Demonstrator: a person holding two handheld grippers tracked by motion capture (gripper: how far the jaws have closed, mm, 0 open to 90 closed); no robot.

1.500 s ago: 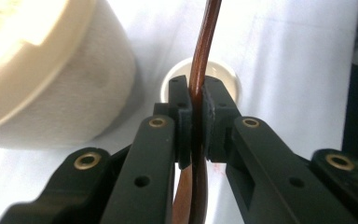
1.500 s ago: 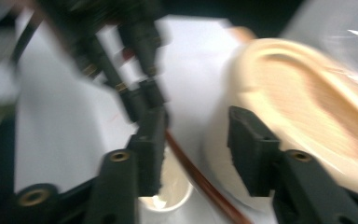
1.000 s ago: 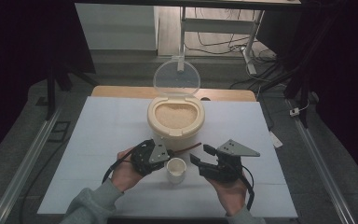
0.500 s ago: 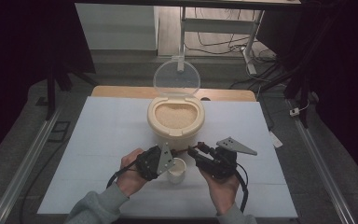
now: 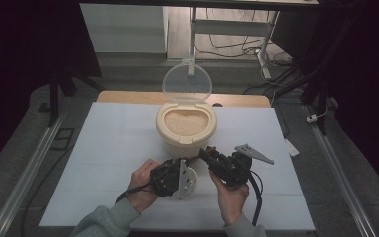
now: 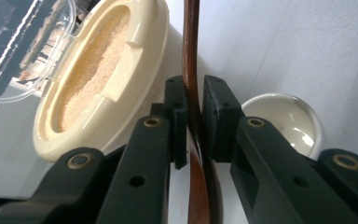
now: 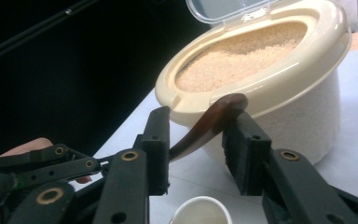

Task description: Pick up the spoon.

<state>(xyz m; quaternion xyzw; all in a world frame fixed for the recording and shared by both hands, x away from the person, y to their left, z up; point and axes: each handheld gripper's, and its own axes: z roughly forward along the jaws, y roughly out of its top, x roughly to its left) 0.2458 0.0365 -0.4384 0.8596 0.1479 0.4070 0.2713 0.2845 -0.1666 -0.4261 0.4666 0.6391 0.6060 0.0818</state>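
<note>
A cream container (image 5: 186,129) of pale grain (image 7: 242,53) stands mid-table, its clear lid (image 5: 186,81) flipped up. A small white cup (image 5: 192,178) sits just in front of it, and its rim (image 7: 200,210) lies below the right jaws. My left gripper (image 6: 194,93) is shut on the thin handle of a brown spoon (image 6: 192,42), beside the cup (image 6: 284,123). My right gripper (image 7: 198,123) is open, one jaw on each side of the spoon (image 7: 214,121), whose far end lies against the container's rim. From above, the left gripper (image 5: 183,165) and right gripper (image 5: 206,153) meet in front of the container.
The white table top (image 5: 103,148) has free room left and right of the container. A wooden edge (image 5: 128,97) runs along the back. A small white object (image 5: 291,147) lies at the table's right edge. Metal rails (image 5: 34,163) flank the table.
Both hands have drawn together in front of the container. The right gripper has swung left and now brackets the spoon held by the left gripper, above the cup.
</note>
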